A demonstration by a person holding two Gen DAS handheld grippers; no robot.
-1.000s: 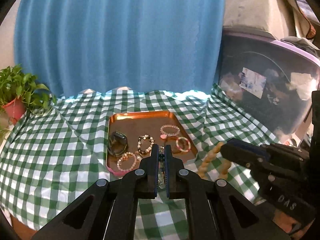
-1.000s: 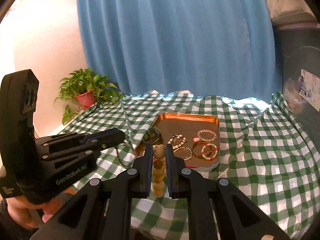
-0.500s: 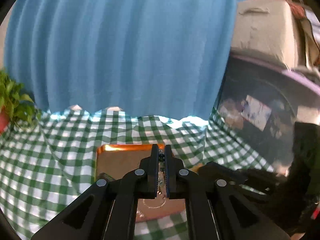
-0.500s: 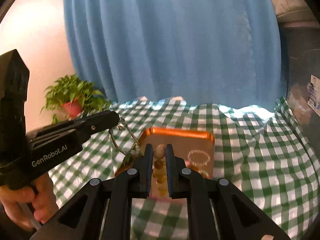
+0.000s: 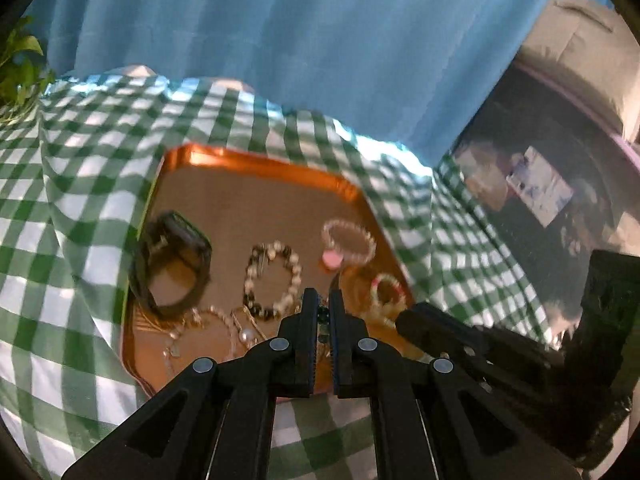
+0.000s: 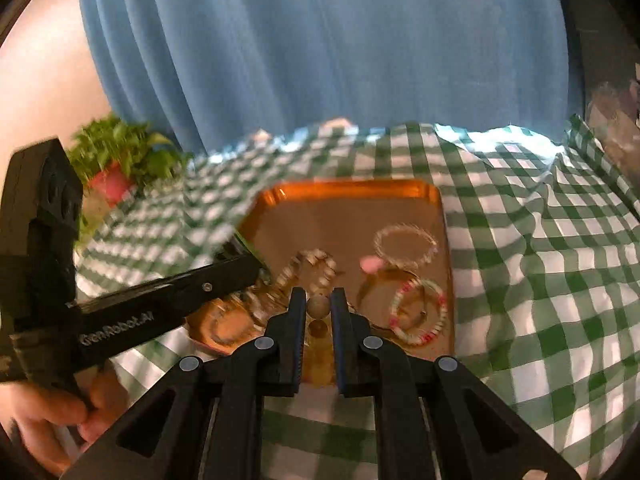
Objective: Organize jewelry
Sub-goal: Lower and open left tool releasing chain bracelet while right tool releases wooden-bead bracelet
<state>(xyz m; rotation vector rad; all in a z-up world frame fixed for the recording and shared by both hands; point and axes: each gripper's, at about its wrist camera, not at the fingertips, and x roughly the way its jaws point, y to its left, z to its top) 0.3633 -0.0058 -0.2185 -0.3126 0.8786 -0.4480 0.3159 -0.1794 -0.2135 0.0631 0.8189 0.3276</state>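
A copper tray (image 5: pixel 240 164) lies on the green checked cloth (image 5: pixel 80 216). It holds a dark watch (image 5: pixel 172 264), a black and white bead bracelet (image 5: pixel 274 276), a clear bead bracelet (image 5: pixel 350 236) with a pink charm, a pink and white bracelet (image 6: pixel 420 312) and fine chains. My left gripper (image 5: pixel 323 308) hangs over the tray's near edge, shut on a thin dark beaded chain (image 5: pixel 323 316). Just right of it, my right gripper (image 6: pixel 318 306) is shut on a string of wooden beads (image 6: pixel 319 307) above the same edge. In the right wrist view the left gripper (image 6: pixel 248 268) reaches in from the left.
A blue curtain (image 6: pixel 320 60) hangs behind the table. At the back left stands a potted plant (image 6: pixel 120 164). A dark storage bin (image 5: pixel 560 208) with a fabric box (image 5: pixel 580 48) on top stands to the right. A hand (image 6: pixel 48 412) grips the left tool.
Both grippers have come forward and down toward the tray, which now looks much larger. The left gripper has rolled, tilting its view. Each still holds its string.
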